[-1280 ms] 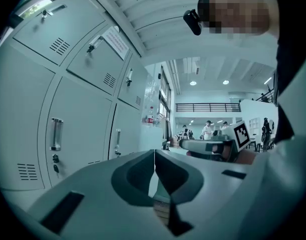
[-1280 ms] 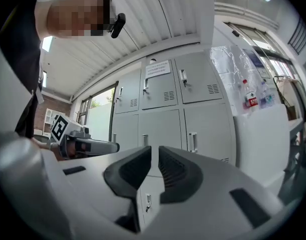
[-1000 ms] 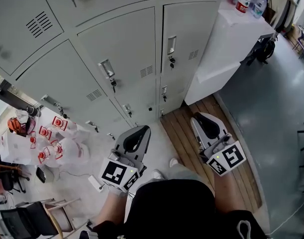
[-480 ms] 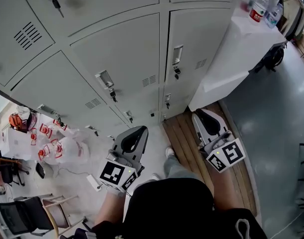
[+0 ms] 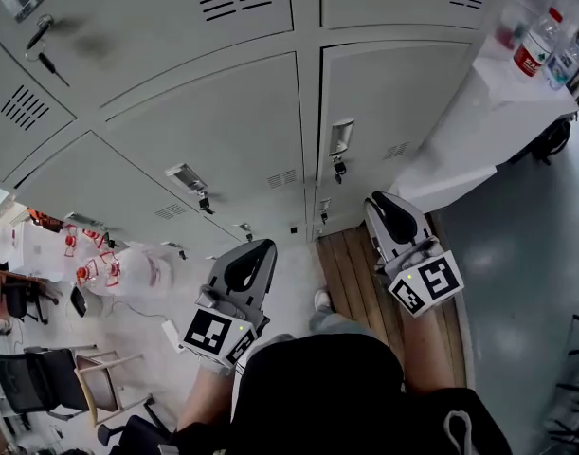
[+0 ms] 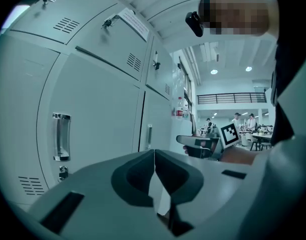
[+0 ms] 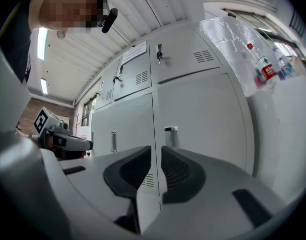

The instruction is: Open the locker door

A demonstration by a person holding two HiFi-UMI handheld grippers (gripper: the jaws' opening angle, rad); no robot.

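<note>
Head view, steeply down onto grey lockers (image 5: pixel 223 112), all closed. Left gripper (image 5: pixel 260 247) low at left over pale floor (image 5: pixel 294 265), fingers pressed together, nothing between. Right gripper (image 5: pixel 379 202) at right over wooden planks (image 5: pixel 351 273), fingers likewise together, empty. Both apart from locker door (image 5: pixel 393 112), shut, just ahead of right gripper, with handle (image 5: pixel 341 136) and lock (image 5: pixel 338 167) at its left edge. Bottles (image 5: pixel 533 53) on white cabinet (image 5: pixel 479 121) to right. Bags (image 5: pixel 128 271) and chairs (image 5: pixel 43 382) at far left.
</note>
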